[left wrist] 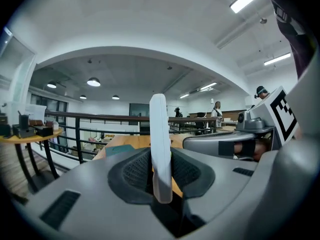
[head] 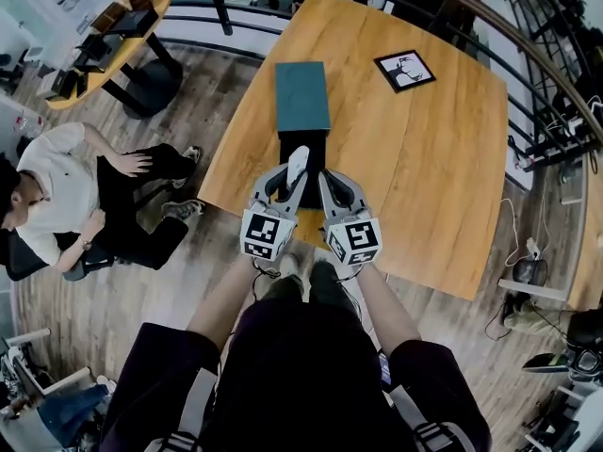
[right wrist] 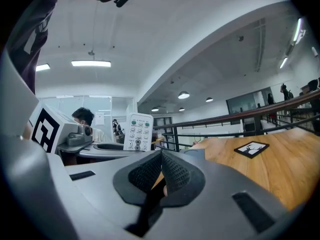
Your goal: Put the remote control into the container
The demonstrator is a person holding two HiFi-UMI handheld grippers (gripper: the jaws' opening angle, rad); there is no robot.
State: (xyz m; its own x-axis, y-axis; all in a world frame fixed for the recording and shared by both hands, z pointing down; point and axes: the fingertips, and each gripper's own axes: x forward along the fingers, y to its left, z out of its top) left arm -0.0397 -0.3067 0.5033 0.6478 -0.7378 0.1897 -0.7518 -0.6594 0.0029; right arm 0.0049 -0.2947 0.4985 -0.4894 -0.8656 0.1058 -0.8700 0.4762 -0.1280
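Observation:
The white remote control stands upright between the pads of my left gripper, which is shut on it just above the table's near edge. In the left gripper view the remote control shows edge-on, pinched at its lower end. The right gripper view shows its button face. The container is a black open box with a teal lid lying beyond it, right in front of both grippers. My right gripper sits beside the left one, its pads pressed together with nothing between them.
A black-framed picture lies on the wooden table at the far right. A person sits on the floor to the left. A round table with clutter stands at the upper left, and a railing curves behind the table.

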